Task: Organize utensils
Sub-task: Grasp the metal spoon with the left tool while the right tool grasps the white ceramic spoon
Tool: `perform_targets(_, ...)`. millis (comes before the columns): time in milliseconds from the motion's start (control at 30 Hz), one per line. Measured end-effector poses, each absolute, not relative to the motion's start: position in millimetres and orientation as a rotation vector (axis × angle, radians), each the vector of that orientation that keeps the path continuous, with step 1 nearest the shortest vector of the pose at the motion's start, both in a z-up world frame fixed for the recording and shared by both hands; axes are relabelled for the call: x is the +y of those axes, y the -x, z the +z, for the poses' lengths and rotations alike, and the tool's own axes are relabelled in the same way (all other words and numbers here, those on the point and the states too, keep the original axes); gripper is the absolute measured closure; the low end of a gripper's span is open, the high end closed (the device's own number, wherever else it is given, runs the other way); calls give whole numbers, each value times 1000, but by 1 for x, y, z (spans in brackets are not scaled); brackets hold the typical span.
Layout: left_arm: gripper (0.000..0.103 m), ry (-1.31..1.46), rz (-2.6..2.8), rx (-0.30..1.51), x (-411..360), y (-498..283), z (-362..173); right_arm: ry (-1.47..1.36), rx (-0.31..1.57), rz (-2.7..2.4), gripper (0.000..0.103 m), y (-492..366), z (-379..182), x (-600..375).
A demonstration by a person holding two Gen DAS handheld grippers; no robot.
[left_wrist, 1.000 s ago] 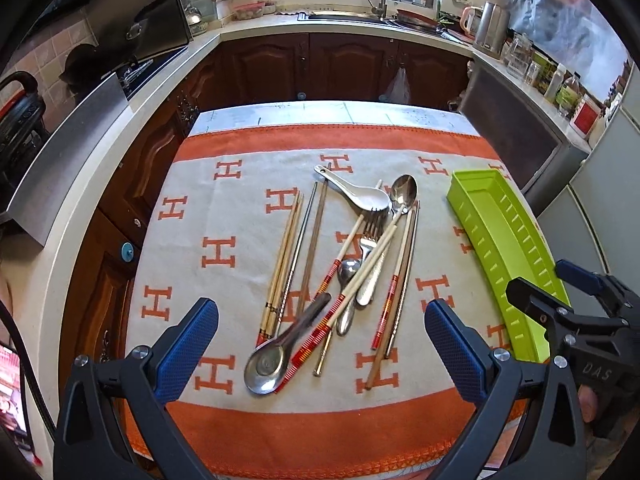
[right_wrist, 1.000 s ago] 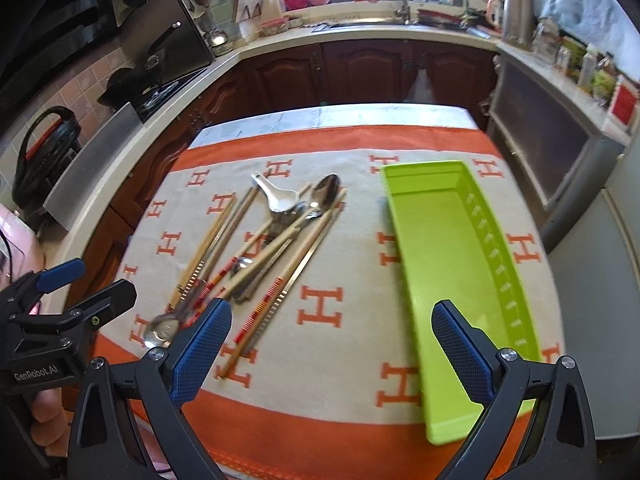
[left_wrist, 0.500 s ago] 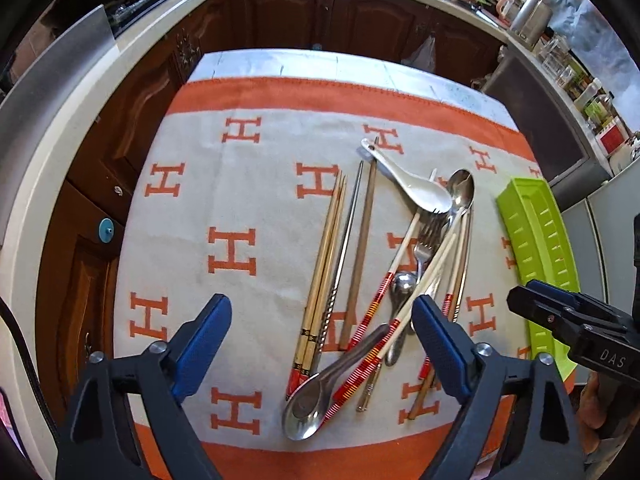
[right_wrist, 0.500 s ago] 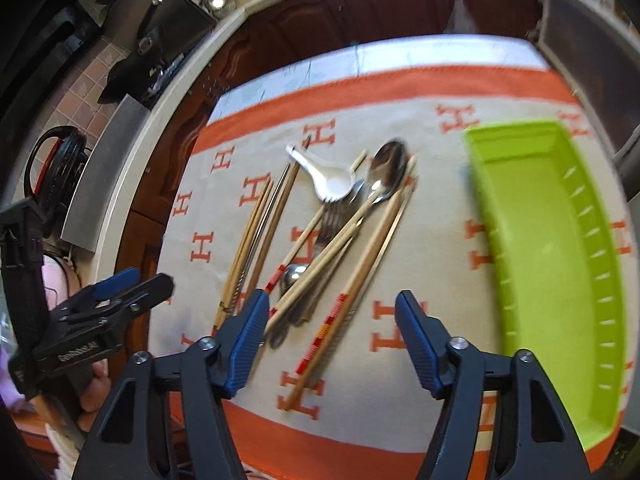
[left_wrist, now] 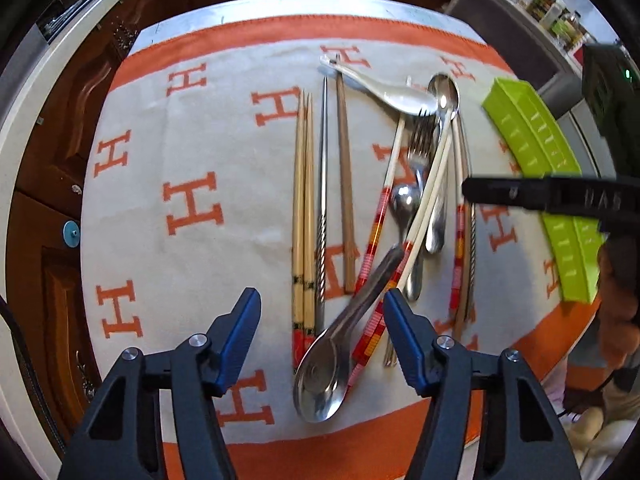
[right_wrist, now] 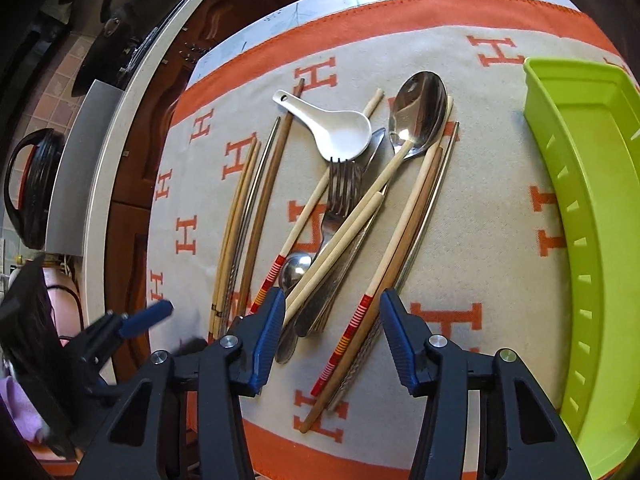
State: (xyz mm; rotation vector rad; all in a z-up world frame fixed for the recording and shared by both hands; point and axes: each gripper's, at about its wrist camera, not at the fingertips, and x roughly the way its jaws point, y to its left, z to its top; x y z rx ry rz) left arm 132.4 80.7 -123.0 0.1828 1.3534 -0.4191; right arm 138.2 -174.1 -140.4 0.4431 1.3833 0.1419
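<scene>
L gripper (left_wrist: 320, 320) & R gripper (right_wrist: 332, 324) both parted, empty, above utensil pile (right_wrist: 344, 208) on cloth.

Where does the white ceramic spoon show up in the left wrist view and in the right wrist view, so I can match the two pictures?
Left wrist view: white spoon lies upper centre-right, bowl toward the big steel spoon.
Right wrist view: white spoon lies upper centre, bowl just above the fork's tines.
Shared landmark: the green tray, at the right edge of both views.
</scene>
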Motion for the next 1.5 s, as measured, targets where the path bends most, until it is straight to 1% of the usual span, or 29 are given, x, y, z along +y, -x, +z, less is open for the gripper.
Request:
perform_targets(133, 43, -182, -401, 1384, 96, -125, -132, -452, 1388, 124, 52, -138, -140, -181)
perform_targets(200, 52, -170, -402, 1413, 102, -121, -138, -453, 1385, 113, 53, -138, -139, -185)
perform_targets(233, 55, -166, -404, 1424, 104, -119, -142, -456, 1384, 111, 53, -133, -135, -190)
perform_targets(300, 66, -158, -406, 1444, 107, -116, -148, -451, 1380, 106, 53, -136, -135, -188)
perform_targets(333, 68, -146, -405, 1459, 108, -115, -153, -445, 1380, 107, 53, -135, -134, -187)
perform_targets(400, 77, -119, -408, 1478, 112, -114, -159, -438, 1381, 114, 54, -133, -132, -187)
perform_targets(433, 80, -116, -406, 1474, 113, -114, -159, -432, 1381, 117, 56, -133, -131, -186)
perform_targets(467, 89, -112, -410, 1471, 113, -114, -159, -426, 1381, 118, 56, -132, -130, -185)
perform_targets(500, 91, -105, -418, 1474, 114, -113, -159, -421, 1379, 119, 56, -132, -129, -185)
perform_targets(633, 93, -111, -417, 1464, 115, -105, -157, -404, 1366, 110, 56, -132, -125, -184)
perform_targets(700, 98, -98, -414, 1458, 116, -103, -153, -392, 1356, 109, 56, -133, -121, -183)
perform_targets(767, 100, -67, -406, 1450, 116, -100, -147, -375, 1343, 109, 57, -134, -117, -184)
perform_targets(833, 101, -37, -398, 1434, 120, -99, -139, -357, 1326, 106, 60, -138, -111, -186)
perform_targets(1000, 101, 43, -364, 1377, 123, -102, -114, -323, 1270, 102, 63, -161, -94, -194)
perform_targets(1167, 101, 80, -388, 1354, 129, -109, -104, -266, 1273, 90, 65, -202, -97, -197)
perform_targets(1233, 90, 73, -426, 1380, 132, -109, -109, -257, 1286, 94, 66, -213, -103, -197)
perform_targets(1300, 64, 66, -432, 1396, 135, -108, -116, -247, 1299, 96, 66, -222, -109, -197)
perform_targets(1367, 49, 66, -442, 1407, 137, -106, -121, -234, 1303, 97, 66, -225, -113, -196)
perform_targets(1467, 50, 19, -443, 1400, 135, -102, -126, -233, 1298, 115, 66, -226, -116, -196)
perform_targets(1500, 60, 5, -446, 1404, 134, -100, -128, -229, 1293, 118, 66, -225, -116, -195)
